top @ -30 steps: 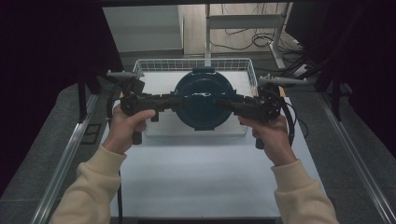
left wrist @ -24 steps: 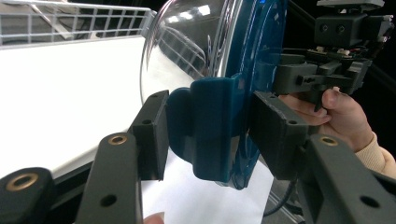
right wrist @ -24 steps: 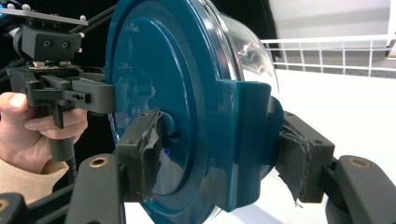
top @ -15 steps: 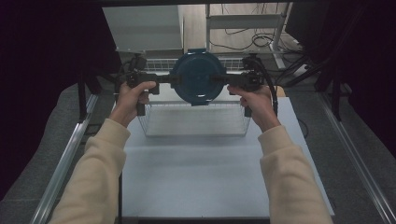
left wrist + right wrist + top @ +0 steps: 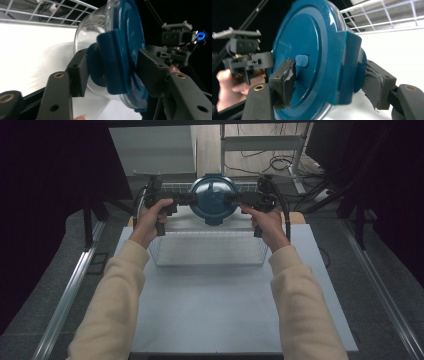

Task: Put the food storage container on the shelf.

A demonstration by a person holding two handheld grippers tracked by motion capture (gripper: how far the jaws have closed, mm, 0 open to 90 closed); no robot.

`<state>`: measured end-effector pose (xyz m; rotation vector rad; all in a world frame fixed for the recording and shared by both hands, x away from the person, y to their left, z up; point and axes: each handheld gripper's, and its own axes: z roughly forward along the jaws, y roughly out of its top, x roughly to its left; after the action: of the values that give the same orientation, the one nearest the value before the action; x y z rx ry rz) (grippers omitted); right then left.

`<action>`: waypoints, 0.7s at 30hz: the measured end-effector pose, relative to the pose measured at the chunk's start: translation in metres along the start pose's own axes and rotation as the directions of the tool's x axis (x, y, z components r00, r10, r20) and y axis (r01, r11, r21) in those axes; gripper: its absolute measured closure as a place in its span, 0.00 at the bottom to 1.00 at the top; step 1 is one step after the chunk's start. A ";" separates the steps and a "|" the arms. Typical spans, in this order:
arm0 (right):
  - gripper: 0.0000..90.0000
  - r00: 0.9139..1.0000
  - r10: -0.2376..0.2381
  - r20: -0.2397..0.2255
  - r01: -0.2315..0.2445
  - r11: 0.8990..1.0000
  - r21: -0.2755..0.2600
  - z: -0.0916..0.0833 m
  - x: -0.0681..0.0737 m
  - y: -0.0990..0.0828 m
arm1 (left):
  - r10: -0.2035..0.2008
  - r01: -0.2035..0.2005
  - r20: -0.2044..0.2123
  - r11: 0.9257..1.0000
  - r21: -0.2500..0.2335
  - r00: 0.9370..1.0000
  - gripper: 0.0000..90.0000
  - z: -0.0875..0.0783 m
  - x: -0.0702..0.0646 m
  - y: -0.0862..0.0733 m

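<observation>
A round glass container (image 5: 214,200) with a dark blue lid (image 5: 304,32) hangs between my two grippers, over the far part of a wire basket (image 5: 210,234). My left gripper (image 5: 187,199) grips its left side clasp (image 5: 110,62), with one pad on the clasp and one on the lid top. My right gripper (image 5: 239,198) does the same on the opposite clasp (image 5: 347,65). Both sets of jaws have just been opening, with the lid still between them and the pads still touching it. The glass bowl (image 5: 87,32) shows behind the lid.
The wire basket stands at the back of a pale table (image 5: 225,310). Dark curtains hang on both sides. Shelving legs and cables (image 5: 280,165) lie on the floor beyond the table. Metal rails (image 5: 70,295) run along the table's sides.
Both hands have carried the container away from me, from the middle of the basket to its far end. The forearms now stretch farther over the table.
</observation>
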<state>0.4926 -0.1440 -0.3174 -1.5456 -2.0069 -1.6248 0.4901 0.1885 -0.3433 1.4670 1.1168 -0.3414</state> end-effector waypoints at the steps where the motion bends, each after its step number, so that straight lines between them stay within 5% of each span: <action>1: 0.35 1.000 0.023 0.000 -0.023 1.000 -0.004 0.001 -0.003 0.000 | -0.017 0.017 0.008 1.000 0.001 1.000 0.47 0.002 0.004 0.000; 5: 0.34 0.996 0.094 -0.014 -0.094 0.995 -0.015 0.005 -0.013 0.001 | -0.060 0.060 0.026 0.998 -0.012 0.998 0.44 0.007 0.014 0.000; 8: 0.31 0.996 0.092 0.003 -0.092 0.995 -0.024 0.007 -0.013 0.000 | -0.058 0.059 0.028 0.998 -0.030 0.998 0.40 0.009 0.016 -0.001; 10: 0.28 0.997 0.073 0.018 -0.072 0.997 -0.035 0.006 -0.011 -0.002 | -0.039 0.039 0.002 0.999 -0.036 0.999 0.38 0.009 0.013 -0.002; 11: 0.24 0.998 0.065 0.024 -0.064 0.997 -0.036 0.006 -0.010 -0.002 | -0.020 0.018 -0.043 0.999 -0.047 0.999 0.35 0.009 0.009 -0.003; 12: 0.19 0.997 0.065 0.035 -0.063 0.997 -0.045 0.005 -0.007 -0.004 | 0.003 -0.009 -0.095 0.998 -0.067 0.995 0.30 0.006 0.005 -0.004; 15: 0.16 0.997 0.039 0.074 -0.033 0.996 -0.080 -0.003 0.000 -0.012 | 0.051 -0.070 -0.166 0.991 -0.112 0.985 0.25 -0.004 -0.006 -0.010; 18: 0.13 0.992 -0.047 0.113 0.059 0.993 -0.107 -0.023 0.012 -0.029 | 0.094 -0.126 -0.213 0.981 -0.144 0.973 0.24 -0.020 -0.020 -0.026; 21: 0.13 0.982 -0.134 0.135 0.151 0.981 -0.124 -0.041 0.021 -0.045 | 0.154 -0.190 -0.252 0.974 -0.124 0.955 0.24 -0.032 -0.031 -0.045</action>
<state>0.4304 -0.1587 -0.3166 -1.6212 -2.1600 -1.7916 0.4274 0.1960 -0.3387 1.4883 1.1687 0.0444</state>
